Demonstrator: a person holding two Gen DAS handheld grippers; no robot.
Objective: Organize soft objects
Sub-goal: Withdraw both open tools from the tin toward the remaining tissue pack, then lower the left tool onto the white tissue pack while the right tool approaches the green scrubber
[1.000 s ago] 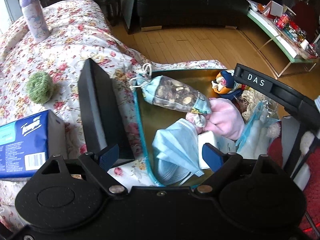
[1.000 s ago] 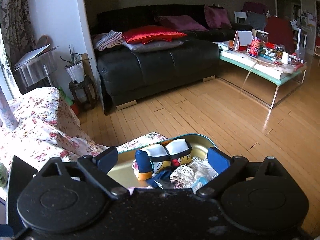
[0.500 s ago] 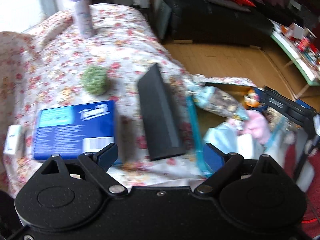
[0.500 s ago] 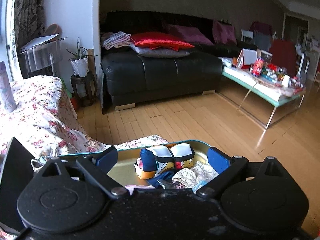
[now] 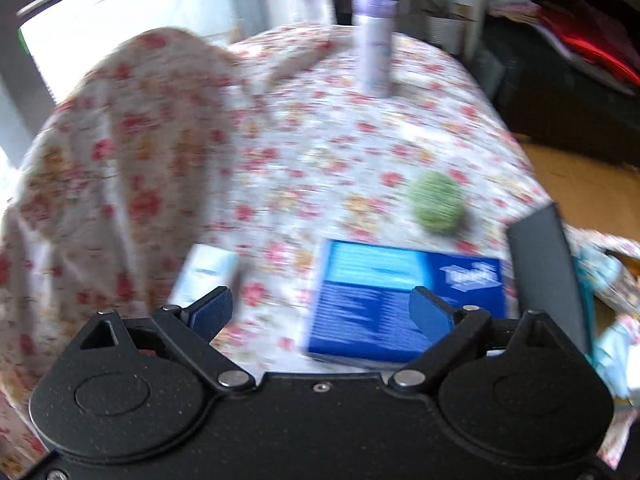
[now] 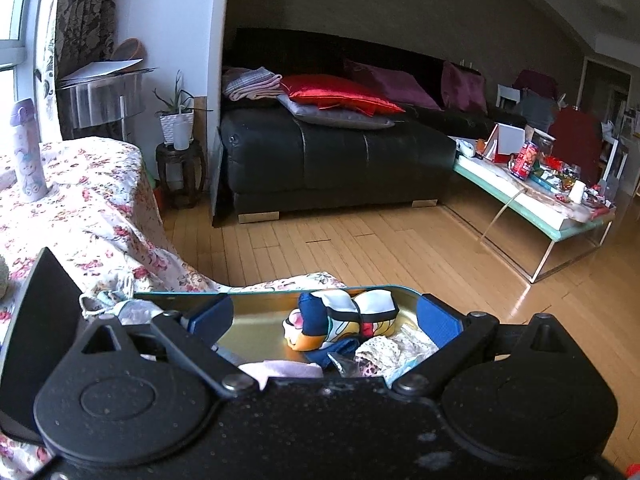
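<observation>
— So, the left wrist view first: what is the left gripper point(image 5: 320, 312) doing?

— Its jaws are opening, already spread wide, with nothing between them. The picture is smeared, so detail is poor. Below and ahead lies the floral tablecloth point(image 5: 288, 152). A blue tissue box point(image 5: 404, 296) sits under the right-hand fingertip, and a small pale box point(image 5: 204, 276) by the other.

— And the soft thing?

— A green fuzzy ball point(image 5: 436, 202) rests on the cloth beyond the tissue box, ahead of the fingers and off to their right, well apart from both pads. I judge it the likely next pick, being the loose soft item outside the tin. A purple bottle point(image 5: 374, 40) stands far back. The dark lid point(image 5: 548, 272) leans at the right edge, propped up, presumably to keep the tin open.

— Now the right wrist view.

— The right gripper point(image 6: 326, 314) hovers with its fingers apart, gripping nothing, over the near edge of the gold tin point(image 6: 260, 314). Inside, just beyond the fingers, lies a cartoon plush point(image 6: 340, 320) with lacy fabric point(image 6: 384, 350) and a pink cloth point(image 6: 280, 368) nearer the camera. Collected things sit together there, which fits sorting into one container.

— Any contact?

— None that I can see.
</observation>
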